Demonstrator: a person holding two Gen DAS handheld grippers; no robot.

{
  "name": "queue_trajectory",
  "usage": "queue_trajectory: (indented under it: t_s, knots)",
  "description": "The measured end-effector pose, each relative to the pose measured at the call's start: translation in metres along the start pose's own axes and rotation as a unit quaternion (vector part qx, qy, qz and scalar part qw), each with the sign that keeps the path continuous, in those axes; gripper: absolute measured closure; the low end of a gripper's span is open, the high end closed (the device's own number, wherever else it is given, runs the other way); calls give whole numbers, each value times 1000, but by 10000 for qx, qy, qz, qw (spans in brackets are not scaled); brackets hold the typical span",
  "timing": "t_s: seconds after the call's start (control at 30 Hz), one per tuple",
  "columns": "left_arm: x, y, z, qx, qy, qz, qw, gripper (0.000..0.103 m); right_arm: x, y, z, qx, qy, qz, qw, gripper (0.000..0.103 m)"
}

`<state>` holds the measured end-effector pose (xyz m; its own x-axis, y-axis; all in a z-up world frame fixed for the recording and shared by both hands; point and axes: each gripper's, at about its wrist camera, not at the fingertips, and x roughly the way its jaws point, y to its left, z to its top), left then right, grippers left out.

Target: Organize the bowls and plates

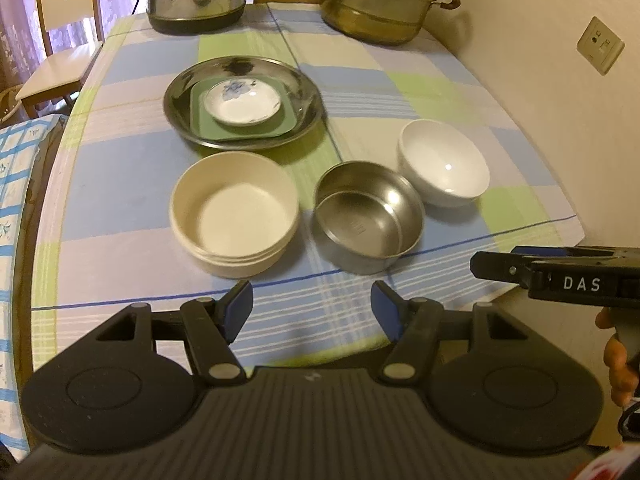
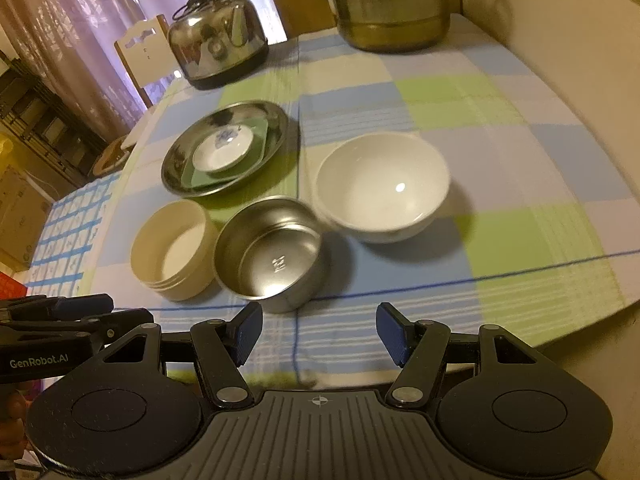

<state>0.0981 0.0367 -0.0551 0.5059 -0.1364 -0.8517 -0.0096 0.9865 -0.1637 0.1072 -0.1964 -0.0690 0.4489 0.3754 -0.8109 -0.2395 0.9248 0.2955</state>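
Above tablecloth: left gripper, right gripper open, empty.

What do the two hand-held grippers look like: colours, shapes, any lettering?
Both are black: a ribbed body, two round discs, linkage arms with silver rivets and blue finger pads. The left hand-held gripper reads GenRobot.AI on its side, the right hand-held gripper reads DAS.

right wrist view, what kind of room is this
Probably a home dining or kitchen area: a table under a checked tablecloth, a steel kettle and stacked steamer pot at the back, a wooden chair by curtains.
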Motion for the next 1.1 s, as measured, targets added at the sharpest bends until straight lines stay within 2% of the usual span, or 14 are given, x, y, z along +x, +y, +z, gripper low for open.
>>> queue_trajectory:
  t_s: [0.5,0.93,1.1]
  knots:
    - [0,58,-11,-108,99,66,9999,40,31,49,-14,90,188,97,9997,40]
    - [8,88,4,-220,-86,318,9992,42,63,77,5,-143,-73,391,9991,41]
    - [18,93,16,-242,-218,355,9988,48,80,87,16,-233,-130,530,9982,60]
